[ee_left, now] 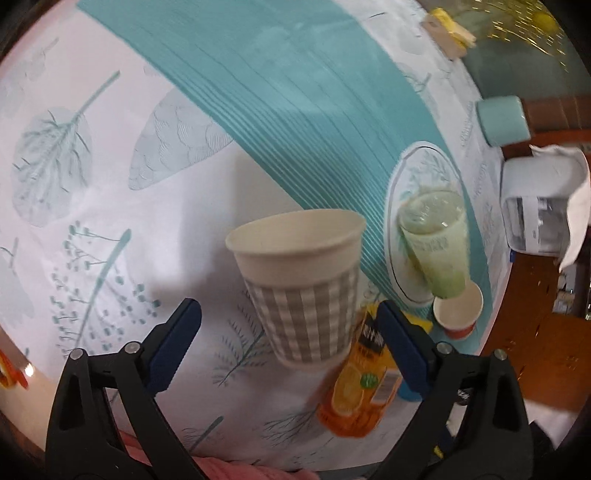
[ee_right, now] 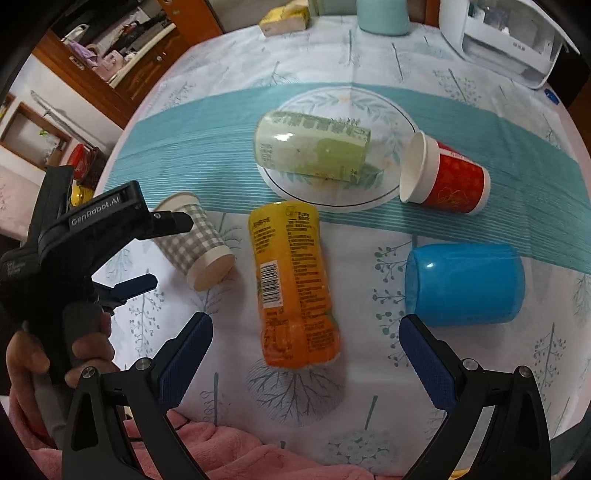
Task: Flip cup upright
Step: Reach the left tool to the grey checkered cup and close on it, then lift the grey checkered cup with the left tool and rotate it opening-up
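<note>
A grey-and-white checked paper cup [ee_left: 306, 288] [ee_right: 194, 240] lies on its side on the leaf-print tablecloth [ee_left: 110, 184], its mouth toward the table's near edge in the right wrist view. My left gripper [ee_left: 288, 332] is open, its blue pads on either side of the cup without touching it; its body [ee_right: 103, 218] shows at the left of the right wrist view. My right gripper [ee_right: 306, 354] is open and empty, above the orange juice bottle [ee_right: 291, 288].
An orange juice bottle [ee_left: 358, 380], a green bottle [ee_right: 314, 147] on a plate [ee_right: 391, 114], a red paper cup [ee_right: 443, 177] and a blue cup [ee_right: 465, 284] all lie on their sides. A white appliance [ee_right: 506, 40] and a teal mug [ee_right: 382, 16] stand at the far edge.
</note>
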`<state>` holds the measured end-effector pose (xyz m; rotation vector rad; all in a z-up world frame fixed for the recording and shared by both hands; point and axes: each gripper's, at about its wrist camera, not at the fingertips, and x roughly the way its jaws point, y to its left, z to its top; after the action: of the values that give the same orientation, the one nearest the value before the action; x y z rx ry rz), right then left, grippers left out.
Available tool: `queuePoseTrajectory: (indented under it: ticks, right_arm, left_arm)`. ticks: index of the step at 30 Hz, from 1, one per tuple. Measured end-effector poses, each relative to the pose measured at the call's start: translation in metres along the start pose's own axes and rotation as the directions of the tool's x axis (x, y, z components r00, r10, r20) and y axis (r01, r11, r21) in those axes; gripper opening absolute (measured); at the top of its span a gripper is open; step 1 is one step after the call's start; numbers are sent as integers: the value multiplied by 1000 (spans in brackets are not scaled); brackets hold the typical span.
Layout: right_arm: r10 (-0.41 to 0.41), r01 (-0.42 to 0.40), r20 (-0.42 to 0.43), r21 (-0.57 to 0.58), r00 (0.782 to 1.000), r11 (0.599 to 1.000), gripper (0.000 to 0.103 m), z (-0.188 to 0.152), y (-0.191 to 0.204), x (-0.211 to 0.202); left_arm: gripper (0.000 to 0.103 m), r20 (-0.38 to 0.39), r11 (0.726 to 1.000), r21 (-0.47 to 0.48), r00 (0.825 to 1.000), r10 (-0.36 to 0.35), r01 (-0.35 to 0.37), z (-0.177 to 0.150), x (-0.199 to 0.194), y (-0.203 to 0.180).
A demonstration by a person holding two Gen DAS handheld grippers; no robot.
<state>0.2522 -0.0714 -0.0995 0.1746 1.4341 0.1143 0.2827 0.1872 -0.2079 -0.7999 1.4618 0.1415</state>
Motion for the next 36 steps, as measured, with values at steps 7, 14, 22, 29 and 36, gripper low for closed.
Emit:
queuePoseTrajectory:
  ticks: [7, 14, 22, 29, 36]
  right_arm:
    - [8, -6, -49, 39, 999, 999, 103, -1, -13, 15]
    - [14, -11, -60, 58, 998, 998, 103, -3, -18, 22]
    - [18, -16, -24, 81, 1000, 997, 103, -14, -22, 7]
    - [24, -28, 47, 98, 999, 995, 103, -38, -28, -25]
    - [38, -52, 106, 131, 994, 990, 103, -80, -43, -56]
  left_arm:
    - [85, -55, 999, -45, 998, 11, -14, 10, 28, -4]
    - [62, -27, 1000, 4, 999, 18, -18, 16, 30, -20]
    - [62, 14, 998, 57, 1000, 24, -25, 0, 3, -24]
    - [62, 64, 992, 122, 998, 25, -33, -32, -29, -25]
    - [62, 77, 987, 159, 997, -6, -6, -76, -57, -20]
